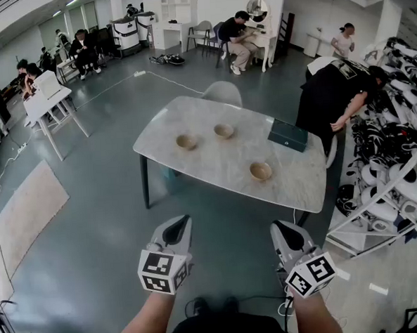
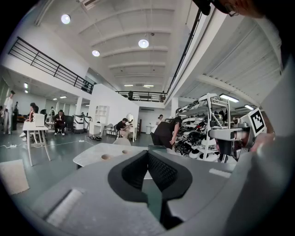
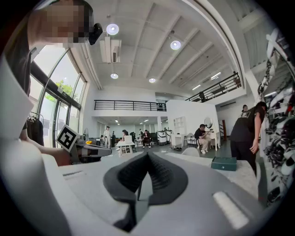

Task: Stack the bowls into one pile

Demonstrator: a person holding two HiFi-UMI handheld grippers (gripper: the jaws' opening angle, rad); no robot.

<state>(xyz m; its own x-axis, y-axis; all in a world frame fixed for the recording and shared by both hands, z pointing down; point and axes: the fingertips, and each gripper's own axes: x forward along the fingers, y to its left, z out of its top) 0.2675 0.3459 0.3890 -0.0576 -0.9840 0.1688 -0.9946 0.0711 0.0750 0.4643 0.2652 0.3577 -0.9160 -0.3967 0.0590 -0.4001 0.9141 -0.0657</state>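
Three tan bowls stand apart on the pale marble table [image 1: 215, 165]: one at the left [image 1: 186, 141], one at the back middle [image 1: 224, 130], one nearer at the right [image 1: 260, 171]. Both grippers hang well short of the table, over the grey floor. My left gripper [image 1: 177, 229] has its jaws together with nothing between them; in the left gripper view [image 2: 148, 154] two bowls [image 2: 105, 157] show far beyond its tip. My right gripper [image 1: 286, 233] is shut and empty as well, and its own view [image 3: 148, 156] looks level towards the table.
A dark green box [image 1: 287, 135] lies on the table's right end. A grey chair [image 1: 222, 92] stands behind the table. A person in black [image 1: 331, 95] bends over by the right end, beside a rack of white gear [image 1: 398, 165]. A rug [image 1: 31, 208] lies at the left.
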